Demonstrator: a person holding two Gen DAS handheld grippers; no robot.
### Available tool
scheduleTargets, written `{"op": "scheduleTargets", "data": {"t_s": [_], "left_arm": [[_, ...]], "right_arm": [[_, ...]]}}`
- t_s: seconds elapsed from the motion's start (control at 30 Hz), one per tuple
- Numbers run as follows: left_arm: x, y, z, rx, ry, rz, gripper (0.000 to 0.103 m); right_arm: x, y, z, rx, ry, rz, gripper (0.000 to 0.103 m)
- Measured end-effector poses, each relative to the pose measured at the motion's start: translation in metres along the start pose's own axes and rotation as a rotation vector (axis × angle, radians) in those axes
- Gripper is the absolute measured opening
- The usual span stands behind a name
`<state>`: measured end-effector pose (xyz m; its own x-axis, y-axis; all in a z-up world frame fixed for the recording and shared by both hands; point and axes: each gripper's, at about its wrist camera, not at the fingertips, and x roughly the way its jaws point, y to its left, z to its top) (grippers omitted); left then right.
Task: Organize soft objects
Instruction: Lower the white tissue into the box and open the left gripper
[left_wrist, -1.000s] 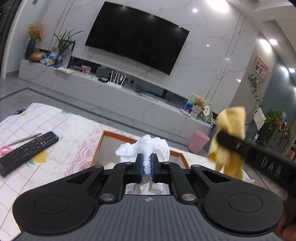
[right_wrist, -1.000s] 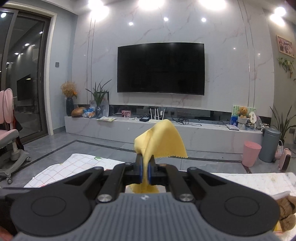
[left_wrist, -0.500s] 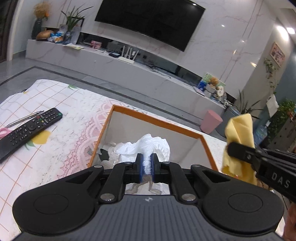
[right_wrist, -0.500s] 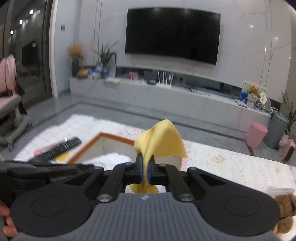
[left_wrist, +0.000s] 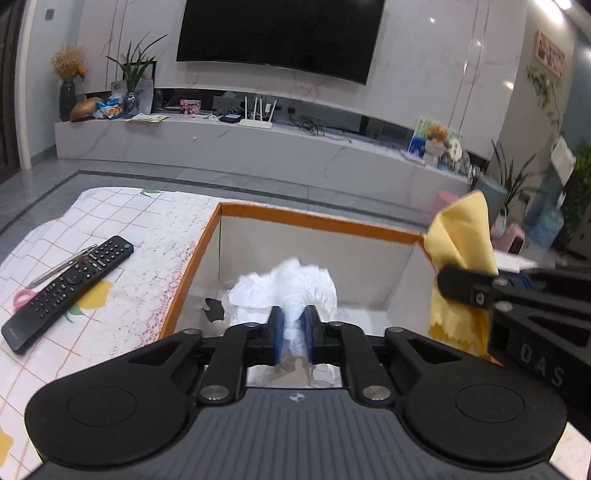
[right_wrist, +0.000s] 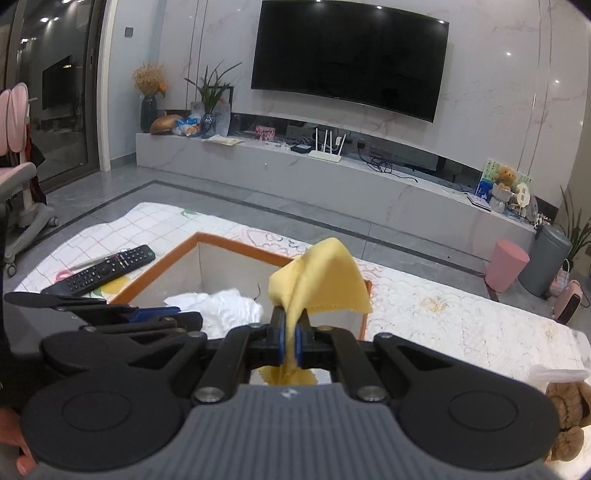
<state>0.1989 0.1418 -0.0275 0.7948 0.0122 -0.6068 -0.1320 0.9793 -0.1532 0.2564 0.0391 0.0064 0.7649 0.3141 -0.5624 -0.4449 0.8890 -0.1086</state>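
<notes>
My left gripper (left_wrist: 293, 317) is shut on a crumpled white cloth (left_wrist: 291, 284), held over the inside of an orange-rimmed box (left_wrist: 317, 218) with white walls. My right gripper (right_wrist: 290, 325) is shut on a yellow cloth (right_wrist: 321, 277), whose top stands up above the blue pads and whose tail hangs below. In the left wrist view the yellow cloth (left_wrist: 463, 240) and the right gripper (left_wrist: 469, 286) sit at the box's right wall. In the right wrist view the white cloth (right_wrist: 221, 304) and the left gripper (right_wrist: 173, 317) lie to the left, over the box (right_wrist: 236, 242).
A black remote (left_wrist: 70, 290), a pen (left_wrist: 62, 267) and pink scissors (left_wrist: 22, 297) lie on the patterned tablecloth (left_wrist: 147, 236) left of the box. A brown plush toy (right_wrist: 567, 417) sits at the right edge of the right wrist view. A pink bin (right_wrist: 506, 267) stands on the floor beyond.
Both grippers have tilted down and come lower toward the box, so its inside now shows. Each keeps hold of its cloth.
</notes>
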Motion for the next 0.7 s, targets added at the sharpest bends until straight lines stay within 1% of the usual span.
{"op": "scheduleTargets", "data": {"t_s": [0.03,0.1,0.17,0.23,0.27,0.3,0.33,0.37,0.43,0.5,0.53,0.63,0.7], "left_arm": [[0.001,-0.001,0.0,0.01,0.008,-0.005,0.009],[0.001,0.0,0.0,-0.012,0.013,-0.022,0.009],[0.002,0.002,0.001,-0.028,0.022,-0.02,0.011],[0.003,0.004,0.002,-0.042,0.034,-0.024,0.023],[0.003,0.006,0.003,-0.056,0.047,-0.031,0.027],[0.003,0.008,0.003,-0.069,0.059,-0.039,0.036],[0.002,0.01,0.003,-0.083,0.068,-0.048,0.041],[0.001,0.013,0.003,-0.099,0.07,-0.058,0.045],[-0.003,0.017,0.004,-0.132,0.056,-0.07,0.069],[-0.009,0.019,0.006,-0.14,0.038,-0.076,0.081],[-0.013,0.02,0.007,-0.135,0.023,-0.083,0.085],[-0.026,0.023,0.01,-0.125,-0.041,-0.094,0.089],[-0.033,0.027,0.013,-0.133,-0.073,-0.075,0.093]], "right_arm": [[0.003,0.001,0.0,-0.011,0.004,-0.009,0.002],[0.006,0.003,0.0,-0.029,0.013,-0.018,0.002],[0.009,0.004,-0.001,-0.042,0.022,-0.023,0.002],[0.011,0.005,-0.001,-0.058,0.036,-0.029,0.002],[0.011,0.005,0.0,-0.063,0.04,-0.034,0.002],[0.01,0.005,0.0,-0.068,0.043,-0.038,0.002],[0.01,0.004,0.001,-0.069,0.045,-0.042,0.002],[0.009,0.004,0.002,-0.064,0.044,-0.046,0.002],[0.008,0.002,0.004,-0.049,0.039,-0.048,0.002],[0.005,0.001,0.007,-0.043,0.034,-0.052,0.002],[0.003,0.001,0.008,-0.043,0.029,-0.053,0.002],[-0.001,0.0,0.012,-0.042,0.019,-0.047,0.002],[-0.001,0.0,0.015,-0.035,0.024,-0.032,0.003]]}}
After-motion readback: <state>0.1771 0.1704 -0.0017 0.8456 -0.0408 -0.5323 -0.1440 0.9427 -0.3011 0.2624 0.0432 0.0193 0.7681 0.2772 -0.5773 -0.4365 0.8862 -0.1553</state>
